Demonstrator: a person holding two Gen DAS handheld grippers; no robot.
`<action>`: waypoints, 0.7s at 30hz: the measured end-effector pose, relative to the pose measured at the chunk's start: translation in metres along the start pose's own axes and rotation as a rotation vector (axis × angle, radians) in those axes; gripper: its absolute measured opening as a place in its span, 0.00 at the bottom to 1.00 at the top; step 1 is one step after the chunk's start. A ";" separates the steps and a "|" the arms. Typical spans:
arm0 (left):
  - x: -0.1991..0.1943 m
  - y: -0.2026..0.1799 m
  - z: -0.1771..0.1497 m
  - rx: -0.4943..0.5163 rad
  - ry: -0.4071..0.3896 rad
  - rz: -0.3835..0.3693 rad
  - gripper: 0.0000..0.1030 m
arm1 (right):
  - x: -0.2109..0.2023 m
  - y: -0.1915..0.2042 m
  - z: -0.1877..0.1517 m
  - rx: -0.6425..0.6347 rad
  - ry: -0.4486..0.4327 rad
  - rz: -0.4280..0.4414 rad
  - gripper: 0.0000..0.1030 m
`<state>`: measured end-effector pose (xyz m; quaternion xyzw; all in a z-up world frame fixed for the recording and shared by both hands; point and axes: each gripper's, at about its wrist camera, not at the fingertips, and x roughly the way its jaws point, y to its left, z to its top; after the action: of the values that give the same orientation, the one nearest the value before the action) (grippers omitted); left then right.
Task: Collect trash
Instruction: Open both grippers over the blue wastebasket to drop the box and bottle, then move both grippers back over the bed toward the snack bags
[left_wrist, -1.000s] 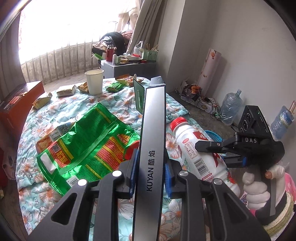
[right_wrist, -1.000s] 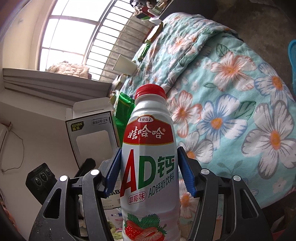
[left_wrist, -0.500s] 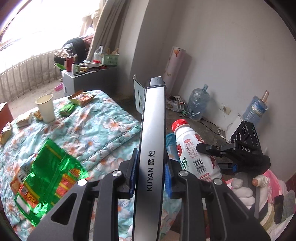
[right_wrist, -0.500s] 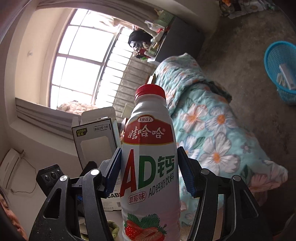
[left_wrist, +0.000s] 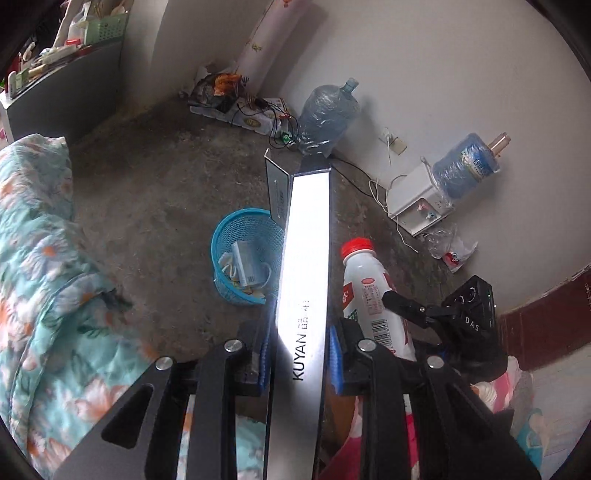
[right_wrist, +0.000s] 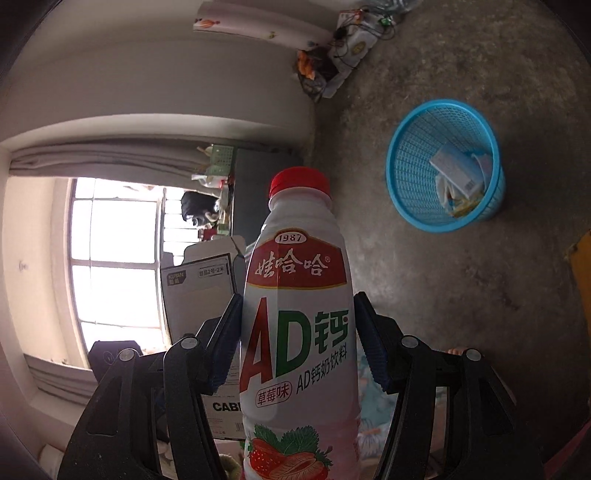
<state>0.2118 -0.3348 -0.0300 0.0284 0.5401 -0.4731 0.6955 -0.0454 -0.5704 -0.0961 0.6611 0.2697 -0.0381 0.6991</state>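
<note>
Both grippers have swung from the floral bed toward the blue basket (left_wrist: 240, 254) on the floor, left gripper (left_wrist: 298, 360) clamping the long carton (left_wrist: 304, 266), right gripper (right_wrist: 297, 332) squeezing the milk bottle (right_wrist: 297, 314); released early, either could miss the rim.

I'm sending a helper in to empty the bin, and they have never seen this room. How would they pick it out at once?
Start at the bare concrete floor between the floral quilt and the white wall. The blue mesh wastebasket stands alone out on that floor, well short of the water jugs by the wall. It is the only bright blue round open basket, and it already holds a white carton and wrappers.
</note>
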 end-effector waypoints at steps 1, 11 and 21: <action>0.015 0.000 0.015 -0.011 0.004 -0.004 0.24 | 0.010 -0.003 0.018 0.036 -0.002 0.008 0.57; 0.049 0.030 0.039 -0.098 -0.091 0.016 0.60 | 0.031 -0.082 0.075 0.203 -0.110 -0.133 0.72; -0.060 0.054 -0.049 -0.123 -0.216 -0.021 0.60 | -0.008 -0.087 0.016 0.136 -0.102 -0.128 0.71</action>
<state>0.2152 -0.2403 -0.0293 -0.0710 0.4905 -0.4464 0.7451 -0.0830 -0.5988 -0.1717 0.6856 0.2725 -0.1345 0.6615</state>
